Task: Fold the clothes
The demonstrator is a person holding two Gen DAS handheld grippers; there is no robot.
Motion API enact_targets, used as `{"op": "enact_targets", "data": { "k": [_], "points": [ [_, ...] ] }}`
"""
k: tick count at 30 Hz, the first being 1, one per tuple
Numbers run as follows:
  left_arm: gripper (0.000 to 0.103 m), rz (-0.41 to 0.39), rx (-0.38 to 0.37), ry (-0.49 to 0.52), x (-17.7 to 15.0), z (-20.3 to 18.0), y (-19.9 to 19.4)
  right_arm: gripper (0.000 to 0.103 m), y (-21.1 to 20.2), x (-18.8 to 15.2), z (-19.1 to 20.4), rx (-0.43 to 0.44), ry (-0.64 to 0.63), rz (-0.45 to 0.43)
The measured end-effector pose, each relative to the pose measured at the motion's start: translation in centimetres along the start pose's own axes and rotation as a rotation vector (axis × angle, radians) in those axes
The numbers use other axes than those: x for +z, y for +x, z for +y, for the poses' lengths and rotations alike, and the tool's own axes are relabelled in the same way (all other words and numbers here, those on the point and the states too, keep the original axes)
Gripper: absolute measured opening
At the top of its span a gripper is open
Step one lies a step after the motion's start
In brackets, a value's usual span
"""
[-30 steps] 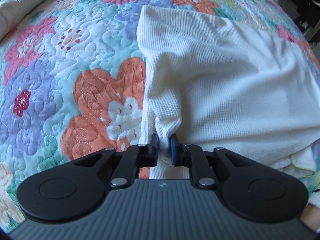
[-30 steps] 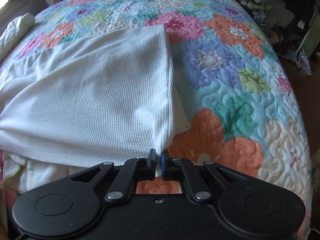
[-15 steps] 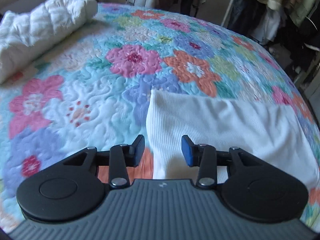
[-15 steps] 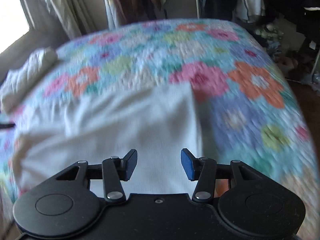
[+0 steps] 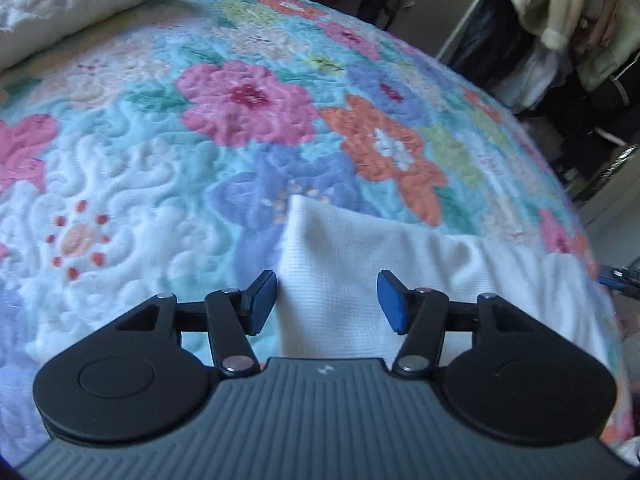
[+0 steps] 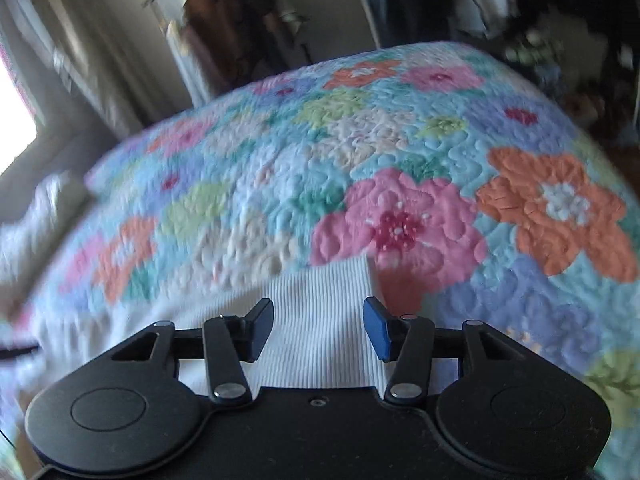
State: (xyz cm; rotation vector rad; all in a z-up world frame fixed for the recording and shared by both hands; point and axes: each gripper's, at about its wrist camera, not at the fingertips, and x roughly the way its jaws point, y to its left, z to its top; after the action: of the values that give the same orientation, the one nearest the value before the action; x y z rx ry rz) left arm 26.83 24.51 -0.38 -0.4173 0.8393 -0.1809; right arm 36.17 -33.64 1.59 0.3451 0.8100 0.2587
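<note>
A white waffle-knit garment [image 5: 400,272] lies folded flat on the flowered quilt [image 5: 160,168]. My left gripper [image 5: 326,302] hovers over its far left corner, jaws opening, the blue pads [image 5: 390,300] clear of the cloth. In the right wrist view the same garment [image 6: 316,312] shows its far right corner below my right gripper [image 6: 318,330], whose jaws are also opening with nothing pressed between them. That view is blurred by motion. The near part of the garment is hidden under both gripper bodies.
A rolled white quilted blanket [image 5: 60,4] lies at the bed's far left. Hanging clothes [image 5: 568,32] and clutter stand beyond the bed's right edge. A bright window [image 6: 12,112] and curtains are at the left. The quilt [image 6: 400,160] stretches ahead.
Both grippers let go of the garment's edge and opened. Both have pulled back and tilted up, so more of the bed and room shows now.
</note>
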Motion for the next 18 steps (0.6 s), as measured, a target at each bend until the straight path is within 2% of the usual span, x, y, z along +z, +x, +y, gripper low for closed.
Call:
{"op": "enact_targets", "data": {
  "k": [1, 2, 3, 6, 9, 12, 13, 15, 16, 17, 18],
  "points": [
    [0.034, -0.006, -0.012, 0.014, 0.0, -0.3, 0.0, 0.058, 0.5, 0.1, -0.6, 0.023, 0.022, -0.002],
    [0.01, -0.013, -0.007, 0.037, 0.1, -0.8, 0.1, 0.058, 1.1, 0.0, -1.1, 0.029, 0.037, 0.004],
    [0.007, -0.014, 0.011, 0.059, 0.1, -1.2, 0.1, 0.058, 1.7, -0.4, -1.5, 0.025, 0.048, 0.015],
    [0.007, -0.028, 0.038, 0.086, 0.1, -1.9, 0.1, 0.058, 3.3, -1.0, -2.1, 0.055, 0.072, 0.059],
    [0.008, -0.026, 0.023, 0.08, 0.3, -1.8, 0.3, 0.058, 4.1, -1.1, -1.5, 0.06, 0.013, 0.084],
    [0.031, -0.002, 0.005, 0.046, 0.8, -1.3, 1.5, 0.056, 4.9, -0.8, -1.1, 0.054, -0.037, 0.095],
    [0.044, 0.009, 0.006, 0.035, 1.0, -1.2, 2.2, 0.056, 5.2, -0.7, -1.2, 0.054, -0.037, 0.093],
    [0.045, 0.019, 0.009, 0.028, 1.3, -0.9, 3.4, 0.056, 5.8, -0.4, -1.6, 0.057, -0.017, 0.084],
    [0.042, 0.011, 0.014, 0.035, 1.5, -1.0, 3.9, 0.055, 6.0, -0.2, -1.9, 0.06, -0.002, 0.081],
    [0.025, -0.008, 0.027, 0.046, 1.6, -1.1, 4.2, 0.049, 6.1, -0.1, -1.9, 0.054, -0.01, 0.074],
    [0.003, -0.041, 0.047, 0.06, 1.6, -1.3, 4.2, 0.005, 6.1, -0.1, -1.8, 0.045, -0.022, 0.065]
  ]
}}
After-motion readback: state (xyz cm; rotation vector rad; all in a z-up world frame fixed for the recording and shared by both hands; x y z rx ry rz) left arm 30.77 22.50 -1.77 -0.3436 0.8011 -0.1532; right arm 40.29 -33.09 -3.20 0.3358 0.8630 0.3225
